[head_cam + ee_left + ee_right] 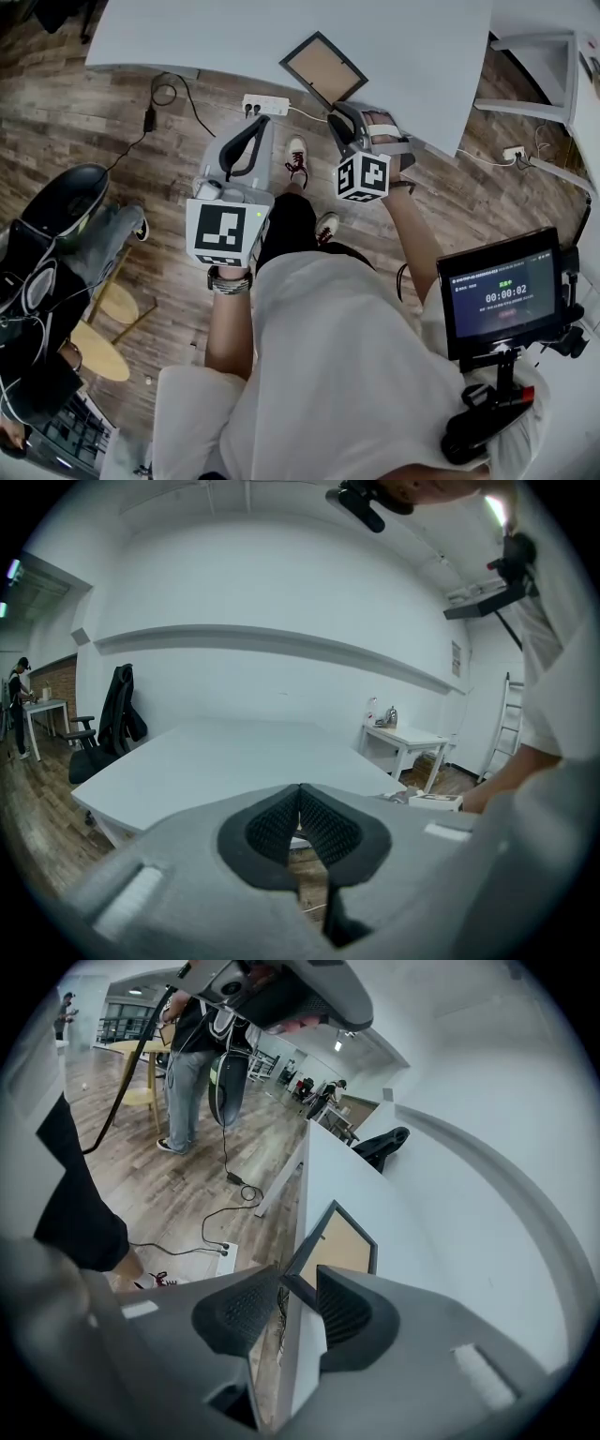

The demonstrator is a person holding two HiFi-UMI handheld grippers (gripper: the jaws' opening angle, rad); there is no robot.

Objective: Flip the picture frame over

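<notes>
Dark-rimmed brown picture frame: we lose its near corner behind the right gripper.
White table: cut off above.

Left gripper jaws together, right gripper jaws apart

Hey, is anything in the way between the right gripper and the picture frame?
Nothing visible. The frame lies uncovered at the table edge, and its near corner shows between the right gripper's open jaws.
</notes>
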